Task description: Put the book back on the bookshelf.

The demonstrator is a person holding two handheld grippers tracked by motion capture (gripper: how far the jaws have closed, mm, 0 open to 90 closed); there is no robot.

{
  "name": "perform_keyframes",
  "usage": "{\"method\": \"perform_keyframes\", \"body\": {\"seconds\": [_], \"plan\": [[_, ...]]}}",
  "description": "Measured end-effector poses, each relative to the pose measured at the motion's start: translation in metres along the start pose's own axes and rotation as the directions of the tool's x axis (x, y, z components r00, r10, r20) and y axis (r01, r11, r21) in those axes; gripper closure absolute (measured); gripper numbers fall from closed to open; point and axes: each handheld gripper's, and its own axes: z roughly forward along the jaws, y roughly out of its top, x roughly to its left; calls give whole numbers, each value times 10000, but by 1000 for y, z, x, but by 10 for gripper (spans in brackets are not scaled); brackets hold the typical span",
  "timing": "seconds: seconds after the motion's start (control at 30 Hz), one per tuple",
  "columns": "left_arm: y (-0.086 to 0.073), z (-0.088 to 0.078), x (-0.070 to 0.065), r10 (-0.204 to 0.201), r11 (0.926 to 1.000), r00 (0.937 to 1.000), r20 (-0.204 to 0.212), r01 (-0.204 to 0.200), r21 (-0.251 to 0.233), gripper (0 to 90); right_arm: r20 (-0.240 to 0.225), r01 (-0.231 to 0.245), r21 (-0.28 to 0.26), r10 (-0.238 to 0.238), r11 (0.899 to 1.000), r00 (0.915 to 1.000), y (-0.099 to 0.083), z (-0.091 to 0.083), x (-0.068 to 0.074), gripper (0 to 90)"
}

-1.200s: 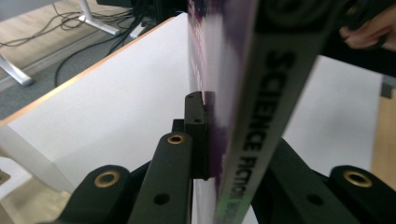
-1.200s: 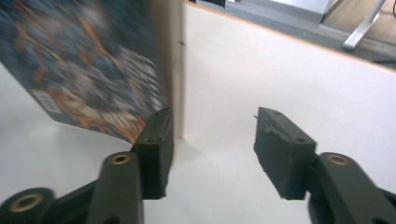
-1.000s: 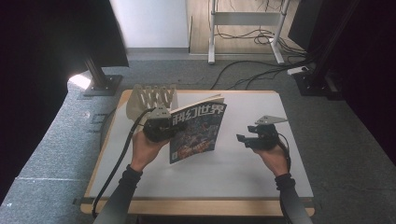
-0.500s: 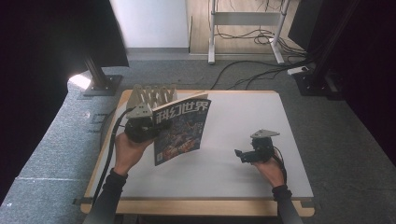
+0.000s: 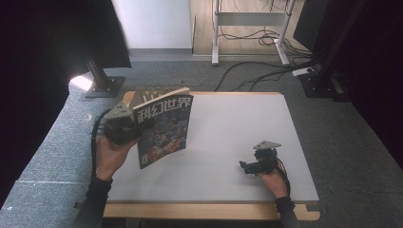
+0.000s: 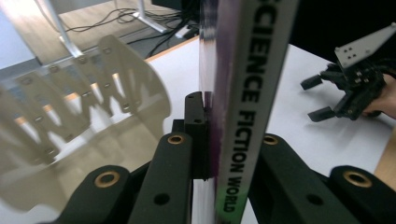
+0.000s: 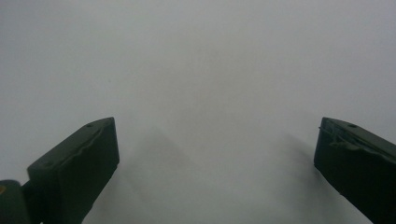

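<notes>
Left tongs (image 5: 124, 129) clamp magazine (image 5: 161, 129) by its spine, upright, long axis vertical, above desk (image 5: 237, 123) left side, just before the rack (image 5: 147, 92). Right tongs (image 5: 252, 166) gape empty on desk, well apart.

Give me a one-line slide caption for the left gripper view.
Left gripper clamps a Science Fiction World magazine by its spine, beside a wooden rack, with the open right gripper beyond.
</notes>
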Motion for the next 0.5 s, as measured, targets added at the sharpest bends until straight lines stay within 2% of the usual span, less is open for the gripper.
{"method": "perform_keyframes", "body": {"seconds": [0.3,0.43,0.5], "plan": [[-6,-24,21,-436,9990,9959,-792,432,-66,826,212,160,41,-161,9999,9996,-3,2,2,8],[-10,-38,32,-612,9981,9904,-1242,608,-74,826,216,162,41,-162,9999,9996,-3,2,2,7],[-13,-44,38,-767,9971,9855,-1513,762,-88,827,224,171,37,-171,9998,9996,-3,2,2,7]]}}
